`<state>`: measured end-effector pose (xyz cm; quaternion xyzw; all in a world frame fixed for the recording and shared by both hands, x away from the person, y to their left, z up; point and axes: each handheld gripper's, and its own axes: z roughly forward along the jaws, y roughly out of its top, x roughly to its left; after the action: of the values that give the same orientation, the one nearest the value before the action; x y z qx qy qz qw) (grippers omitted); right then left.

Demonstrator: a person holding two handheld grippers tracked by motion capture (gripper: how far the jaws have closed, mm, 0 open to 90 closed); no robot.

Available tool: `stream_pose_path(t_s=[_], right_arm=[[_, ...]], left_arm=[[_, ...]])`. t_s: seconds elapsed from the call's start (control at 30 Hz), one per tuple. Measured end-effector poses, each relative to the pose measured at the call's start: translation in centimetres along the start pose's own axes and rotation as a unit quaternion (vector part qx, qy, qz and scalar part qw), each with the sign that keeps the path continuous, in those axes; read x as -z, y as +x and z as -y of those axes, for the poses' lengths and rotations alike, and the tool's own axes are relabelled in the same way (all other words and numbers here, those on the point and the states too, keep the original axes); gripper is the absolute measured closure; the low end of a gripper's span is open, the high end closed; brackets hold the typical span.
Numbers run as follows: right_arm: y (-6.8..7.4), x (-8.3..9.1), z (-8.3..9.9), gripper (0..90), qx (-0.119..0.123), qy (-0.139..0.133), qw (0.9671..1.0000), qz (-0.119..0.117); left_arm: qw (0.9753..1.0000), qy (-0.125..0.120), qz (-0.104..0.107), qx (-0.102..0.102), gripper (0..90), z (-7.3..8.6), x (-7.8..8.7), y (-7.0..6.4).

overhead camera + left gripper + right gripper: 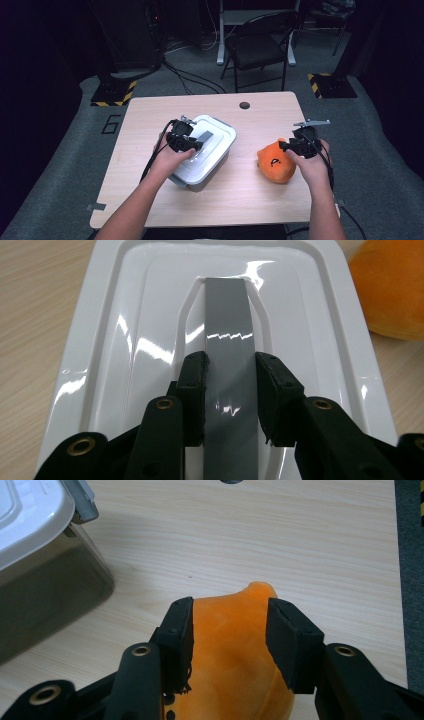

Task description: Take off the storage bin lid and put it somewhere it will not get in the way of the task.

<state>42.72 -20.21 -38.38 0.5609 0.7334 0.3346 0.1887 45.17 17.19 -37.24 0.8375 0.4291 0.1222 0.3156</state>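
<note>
Grey lid handle (227, 340) lies between the left gripper's (231, 371) jaws.

the near end of the grey handle (227, 370) runs off the bottom edge of the left gripper view, and the lid (120, 340) around it is cut at the top and bottom edges. the box (45, 580) is cropped by the left edge of the right gripper view, its inside too dark to make out. the orange toy (230, 655) is cut by that view's bottom edge. in the high view, the left gripper (199, 145) covers part of the handle, and the mark on the toy's front is too small to read.
</note>
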Motion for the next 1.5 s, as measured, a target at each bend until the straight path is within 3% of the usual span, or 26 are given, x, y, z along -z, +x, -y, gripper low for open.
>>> stream_pose_path(t_s=[0.7, 1.3, 1.5], right_arm=[[0.0, 0.1, 0.0, 54.2, -0.001, -0.002, 1.0, 0.001], [0.2, 0.0, 0.0, 54.2, 0.005, -0.004, 1.0, 0.002], [0.2, -0.1, 0.1, 54.2, 0.006, -0.004, 1.0, 0.002]], left_arm=[[0.9997, -0.023, 0.001, 0.006, 66.4, -0.7, 2.3, 0.3], [0.9984, -0.038, -0.021, 0.036, 66.4, 0.5, 5.3, 4.4], [0.9962, -0.048, -0.03, 0.066, 66.3, 1.5, 6.4, 6.3]])
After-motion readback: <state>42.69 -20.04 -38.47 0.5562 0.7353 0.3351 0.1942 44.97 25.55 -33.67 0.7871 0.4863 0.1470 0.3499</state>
